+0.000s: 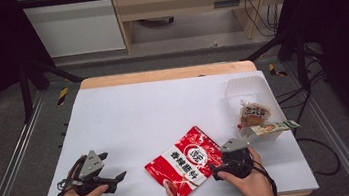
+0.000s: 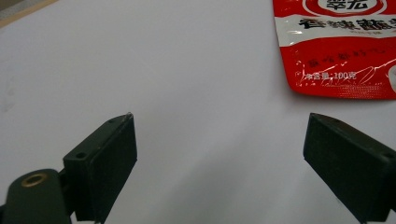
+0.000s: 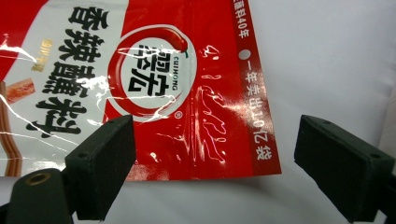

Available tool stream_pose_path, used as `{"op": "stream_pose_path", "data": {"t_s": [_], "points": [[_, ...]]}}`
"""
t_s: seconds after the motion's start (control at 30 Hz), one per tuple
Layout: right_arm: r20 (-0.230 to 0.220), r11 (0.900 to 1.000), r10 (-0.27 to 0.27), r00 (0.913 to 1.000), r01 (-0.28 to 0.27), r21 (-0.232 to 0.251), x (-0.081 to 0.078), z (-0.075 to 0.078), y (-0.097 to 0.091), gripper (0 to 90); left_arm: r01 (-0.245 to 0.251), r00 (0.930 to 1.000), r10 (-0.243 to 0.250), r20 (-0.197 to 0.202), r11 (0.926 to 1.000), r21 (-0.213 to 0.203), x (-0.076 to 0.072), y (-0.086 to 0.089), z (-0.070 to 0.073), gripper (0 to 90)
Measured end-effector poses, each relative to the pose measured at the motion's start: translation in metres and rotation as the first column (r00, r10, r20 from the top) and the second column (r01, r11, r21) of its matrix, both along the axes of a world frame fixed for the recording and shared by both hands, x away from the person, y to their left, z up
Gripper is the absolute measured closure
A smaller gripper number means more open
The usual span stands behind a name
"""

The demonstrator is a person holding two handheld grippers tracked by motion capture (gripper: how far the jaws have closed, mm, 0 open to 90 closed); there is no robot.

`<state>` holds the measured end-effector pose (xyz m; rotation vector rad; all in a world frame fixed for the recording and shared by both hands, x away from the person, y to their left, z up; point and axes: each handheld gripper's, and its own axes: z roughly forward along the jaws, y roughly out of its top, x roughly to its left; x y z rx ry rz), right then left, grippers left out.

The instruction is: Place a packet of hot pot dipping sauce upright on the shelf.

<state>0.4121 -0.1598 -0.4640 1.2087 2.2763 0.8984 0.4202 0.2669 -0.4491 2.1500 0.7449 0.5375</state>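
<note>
White sheet over the table (image 1: 129,113); your red pouch (image 1: 185,163) lies flat near the front edge. Probably light, floppy, slick, so pinch its sealed edge. Right gripper (image 3: 210,154) gapes beside it, left gripper (image 2: 219,154) empty, spread.

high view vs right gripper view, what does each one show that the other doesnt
High view alone: the left gripper with jaws apart, the clear tub at the table's far right, and two small packets beside it. Right gripper view alone: the fine print and chilli logo on the red pouch, and the right gripper open around its edge. Both share the pouch lying flat on the white table cover.
</note>
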Motion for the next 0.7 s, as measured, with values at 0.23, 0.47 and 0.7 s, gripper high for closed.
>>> {"op": "stream_pose_path", "data": {"t_s": [0.23,0.47,0.7], "points": [[-0.030,0.9998,-0.006,0.9995,0.007,0.017,0.0058,-0.0039,-0.0026,14.9,0.003,1.0000,-0.003,0.000,1.0000,0.004,0.0000,-0.0001,-0.0005,9.7],[-0.054,0.9995,0.009,0.9985,-0.007,0.029,0.0075,-0.0059,-0.0003,16.7,0.008,1.0000,-0.008,0.002,1.0000,0.005,0.0001,-0.0010,-0.0002,9.7],[-0.062,0.9991,0.012,0.9980,-0.009,0.041,0.0075,-0.0067,-0.0003,17.0,0.009,1.0000,-0.009,-0.002,0.9999,0.007,0.0002,-0.0014,-0.0009,9.7]]}}
